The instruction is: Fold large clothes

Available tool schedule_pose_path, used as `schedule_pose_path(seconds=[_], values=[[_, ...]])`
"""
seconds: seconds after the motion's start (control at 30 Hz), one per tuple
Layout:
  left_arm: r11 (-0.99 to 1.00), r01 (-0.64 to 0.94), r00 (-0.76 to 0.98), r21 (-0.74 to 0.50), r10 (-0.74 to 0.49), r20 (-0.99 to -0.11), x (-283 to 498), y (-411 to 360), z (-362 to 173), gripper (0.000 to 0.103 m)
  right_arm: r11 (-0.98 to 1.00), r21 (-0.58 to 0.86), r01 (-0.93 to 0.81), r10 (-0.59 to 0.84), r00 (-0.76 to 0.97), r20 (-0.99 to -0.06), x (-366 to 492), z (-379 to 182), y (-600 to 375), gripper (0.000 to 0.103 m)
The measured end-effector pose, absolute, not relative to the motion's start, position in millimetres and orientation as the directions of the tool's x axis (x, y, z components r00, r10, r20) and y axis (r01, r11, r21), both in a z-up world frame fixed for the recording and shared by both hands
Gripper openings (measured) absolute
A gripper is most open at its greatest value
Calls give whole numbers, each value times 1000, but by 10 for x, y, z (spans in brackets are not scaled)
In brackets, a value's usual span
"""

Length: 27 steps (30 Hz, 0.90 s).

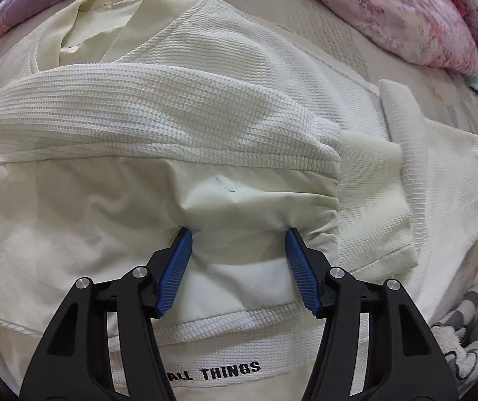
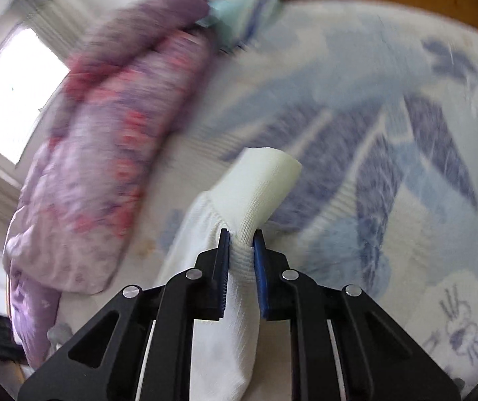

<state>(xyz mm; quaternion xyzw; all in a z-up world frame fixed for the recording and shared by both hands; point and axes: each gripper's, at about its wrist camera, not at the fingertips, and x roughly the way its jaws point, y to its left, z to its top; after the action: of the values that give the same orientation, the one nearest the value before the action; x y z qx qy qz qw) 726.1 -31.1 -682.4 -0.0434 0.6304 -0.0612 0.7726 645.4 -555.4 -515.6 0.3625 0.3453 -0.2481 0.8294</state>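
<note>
Directly ahead of the left hand-held gripper (image 1: 239, 234), the white jacket (image 1: 178, 113) lies spread on the bed (image 1: 466, 254); its jaws stand wide apart, both fingertips (image 1: 185, 234) pressed into the smooth lining panel without pinching it; nothing is held. This placement probably pins the body of the garment so that it does not slide while the other side is worked.

Between the jaws of the right hand-held gripper (image 2: 241, 234), the ribbed cuff (image 2: 265, 180) of one sleeve (image 2: 225, 334) is clamped; the jaws are nearly closed on the knit, and the cuff end projects forward beyond the tips. The sleeve is apparently raised off the bed; the right wrist view is motion-blurred, so the exact height cannot be determined. Gripping at the cuff gives control of the whole sleeve length, which suits carrying it across the body for a fold.

Garment condition: off-white, waffle-textured outer fabric; smooth cream lining exposed at the neck and across the middle, where part of the jacket is already turned over; a hem band nearest the left hand-held gripper carries printed black lettering (image 1: 215, 371); a faint dark mark shows on the lining. A purple floral quilt (image 2: 82, 180) lies bunched beyond and to the left of the right hand-held gripper; the folding appears to be at an early-to-middle stage.
</note>
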Motion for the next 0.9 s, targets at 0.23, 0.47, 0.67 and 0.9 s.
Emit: schedule_pose_path(seconds=[0.23,0.47,0.67,0.9], values=[[949,-7,229,-315,-305,-924,7131,173,-6512,67,803,420,424,-92,783,-615,6522,-4126,-4337,13],[944,-117,308,-309,-261,-915,6803,1201,-6073,71,889,420,184,113,800,-589,6662,-3748,-2653,13],[939,-223,337,-262,-178,-924,6623,2310,-5881,71,888,458,32,296,724,-623,6714,-3980,-1098,13],[919,-307,330,-248,-142,-933,6387,3171,-5865,71,890,453,-42,398,556,-730,6810,-4708,302,13]])
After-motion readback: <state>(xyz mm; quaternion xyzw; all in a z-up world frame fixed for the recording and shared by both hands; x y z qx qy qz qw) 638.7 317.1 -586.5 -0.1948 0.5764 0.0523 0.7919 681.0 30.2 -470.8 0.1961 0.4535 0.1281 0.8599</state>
